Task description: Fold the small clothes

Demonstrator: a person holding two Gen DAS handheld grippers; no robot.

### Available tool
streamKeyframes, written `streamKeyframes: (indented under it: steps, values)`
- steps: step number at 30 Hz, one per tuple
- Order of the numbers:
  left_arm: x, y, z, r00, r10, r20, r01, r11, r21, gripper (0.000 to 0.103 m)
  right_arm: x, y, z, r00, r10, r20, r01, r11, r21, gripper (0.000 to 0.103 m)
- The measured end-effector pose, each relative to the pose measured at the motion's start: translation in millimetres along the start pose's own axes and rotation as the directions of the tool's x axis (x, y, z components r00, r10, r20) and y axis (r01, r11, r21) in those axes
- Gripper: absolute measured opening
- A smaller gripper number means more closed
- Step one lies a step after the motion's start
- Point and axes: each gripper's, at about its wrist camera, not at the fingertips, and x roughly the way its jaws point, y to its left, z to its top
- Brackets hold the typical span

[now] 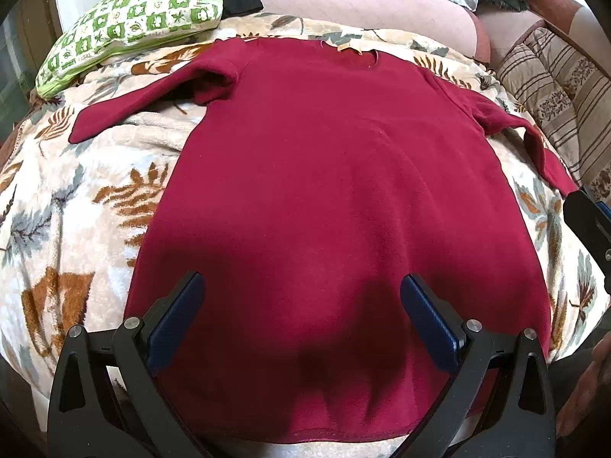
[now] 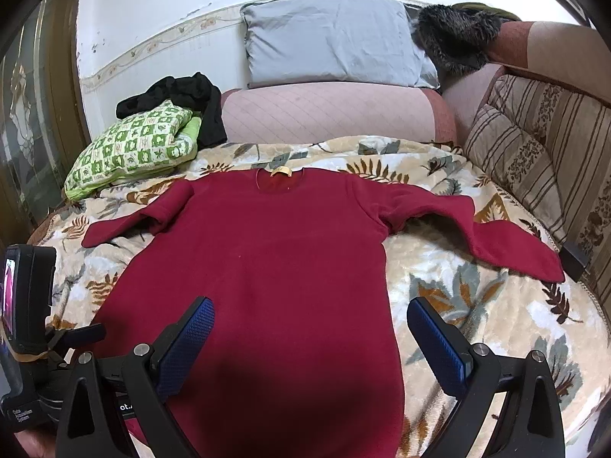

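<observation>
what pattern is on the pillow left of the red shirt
Green and white checks with small leaf and star motifs on the pillow, clearest in the right wrist view.

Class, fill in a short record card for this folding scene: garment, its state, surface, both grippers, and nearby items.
garment: red top
state: spread flat, sleeves out, unfolded, neck label away from the cameras
surface: leaf-print blanket
left gripper: open, above the hem, holding nothing
right gripper: open, above the top's right edge, holding nothing
nearby: green pillow, grey pillow

matt fleecy red top [image 1: 324, 175], plush blanket [image 1: 76, 210]
</observation>
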Motion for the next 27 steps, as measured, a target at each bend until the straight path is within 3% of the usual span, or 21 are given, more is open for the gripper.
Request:
streamKeyframes:
  steps: [11, 16, 20, 23, 24, 27]
  values:
    - [2, 0, 0, 1.000, -0.010, -0.013, 0.010, 1.000, 0.007, 0.102, 2, 4, 1, 1.000, -0.009, -0.010, 0.009, 1.000, -0.025, 0.100]
    - [4, -2, 0, 1.000, -0.006, -0.023, 0.006, 1.000, 0.011, 0.102, 14, 0, 30, 1.000, -0.010, -0.028, 0.008, 0.996, -0.084, 0.100]
    - [5, -4, -1, 1.000, 0.000, -0.022, 0.001, 1.000, 0.015, 0.102, 28, -6, 60, 0.998, 0.049, -0.045, -0.055, 0.990, -0.131, 0.100]
    - [5, -5, -1, 1.000, 0.000, -0.023, 0.000, 1.000, 0.015, 0.102, 34, -9, 50, 0.997, 0.069, -0.024, -0.072, 0.985, -0.159, 0.100]
    - [5, -5, -1, 1.000, 0.003, -0.023, -0.002, 1.000, 0.018, 0.102, 34, -12, 41, 0.997, 0.076, -0.011, -0.077, 0.987, -0.144, 0.100]
    - [6, -8, -2, 1.000, 0.011, -0.023, -0.011, 0.999, 0.035, 0.102, 43, -21, 34, 0.992, 0.102, -0.077, -0.105, 0.994, -0.038, 0.100]
